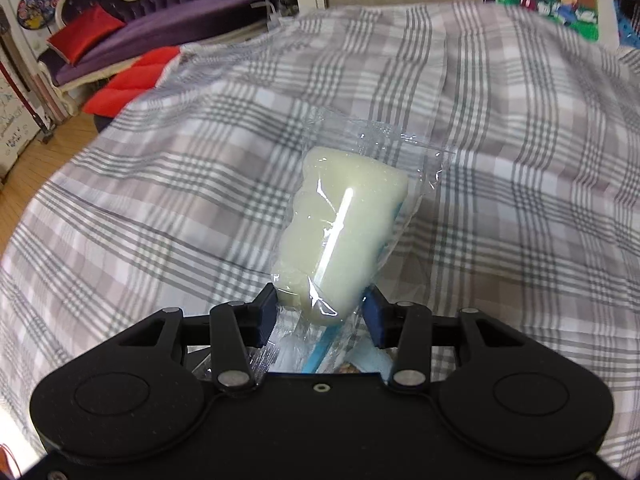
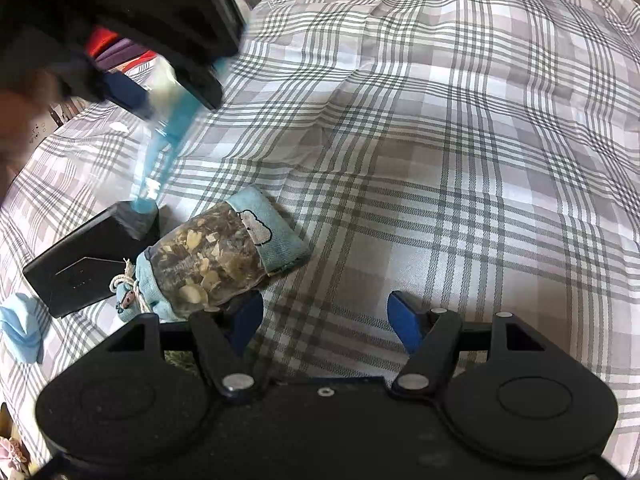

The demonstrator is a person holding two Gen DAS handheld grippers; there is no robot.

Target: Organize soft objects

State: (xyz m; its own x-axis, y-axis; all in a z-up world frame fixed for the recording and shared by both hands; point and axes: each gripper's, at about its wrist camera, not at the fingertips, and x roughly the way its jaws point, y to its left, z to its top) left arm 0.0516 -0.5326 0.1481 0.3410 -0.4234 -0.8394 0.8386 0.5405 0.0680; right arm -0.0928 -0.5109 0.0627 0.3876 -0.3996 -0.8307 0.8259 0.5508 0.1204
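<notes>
Here the left gripper was clamped on the wrapped sponge, holding it clear above the plaid bedcover, presumably for relocation. The right gripper hovered with jaws apart and empty, beside the herb sachet.

My left claw: matte black body, two round raised discs, silver pivot pins, one small centre screw, dark blue pads. My right claw: same build, brighter blue pads, dust specks on housing.
</notes>
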